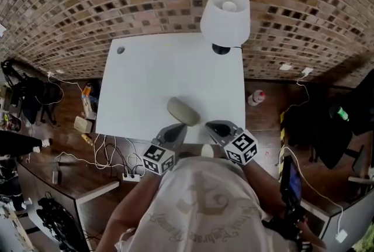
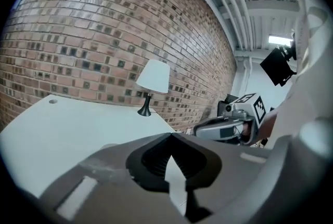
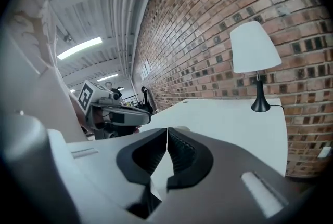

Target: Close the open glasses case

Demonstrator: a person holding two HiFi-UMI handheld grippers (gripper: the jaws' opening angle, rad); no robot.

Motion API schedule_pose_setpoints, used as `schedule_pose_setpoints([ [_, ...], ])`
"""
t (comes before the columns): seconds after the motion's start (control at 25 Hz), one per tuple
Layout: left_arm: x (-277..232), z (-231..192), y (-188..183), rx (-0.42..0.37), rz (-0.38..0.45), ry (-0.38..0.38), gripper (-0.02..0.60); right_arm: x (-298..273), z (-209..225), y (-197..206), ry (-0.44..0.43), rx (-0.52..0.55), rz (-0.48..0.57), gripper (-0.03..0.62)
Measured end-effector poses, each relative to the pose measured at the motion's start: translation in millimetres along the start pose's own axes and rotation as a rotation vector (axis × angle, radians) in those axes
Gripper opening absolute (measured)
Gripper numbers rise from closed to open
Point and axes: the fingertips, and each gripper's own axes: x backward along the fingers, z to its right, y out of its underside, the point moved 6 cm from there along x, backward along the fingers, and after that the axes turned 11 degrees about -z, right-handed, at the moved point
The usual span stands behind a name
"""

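A grey-beige oval glasses case lies near the front edge of the white table, and its lid looks down. My left gripper hangs just in front of the case, its jaws shut and empty. My right gripper is a little to the right of the case, also shut with nothing in it. In the left gripper view the left gripper has its jaws meeting at the tips, and the right gripper shows beyond them. The right gripper view shows the right gripper shut, with the left gripper off to the left.
A white-shaded lamp on a black foot stands at the table's back right. A round cable hole is at its back left. A brick wall rises behind. Cables and a power strip lie on the floor at the left, a bottle at the right.
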Motion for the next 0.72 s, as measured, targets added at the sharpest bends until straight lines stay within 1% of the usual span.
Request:
schedule_pose_setpoints([
  [0.12, 13, 16, 7, -0.032, 0.009, 0.02, 0.002, 8, -12, 13, 0.001, -0.039, 0.023, 0.009],
  [0.2, 27, 24, 20, -0.032, -0.004, 0.03, 0.002, 9, -25, 21, 0.005, -0.058, 0.025, 0.008],
  [0.28, 42, 26, 37, -0.006, -0.017, 0.015, 0.002, 9, -41, 26, -0.001, -0.067, 0.026, 0.009],
  [0.4, 62, 33, 56, 0.038, -0.005, -0.015, 0.002, 12, -63, 29, -0.022, -0.061, 0.023, 0.008],
  [0.52, 79, 45, 73, 0.078, 0.001, -0.021, 0.002, 14, -84, 31, -0.034, -0.05, 0.013, 0.008],
  [0.72, 105, 55, 93, 0.078, 0.001, -0.009, 0.002, 15, -115, 34, -0.024, -0.036, 0.012, 0.008],
])
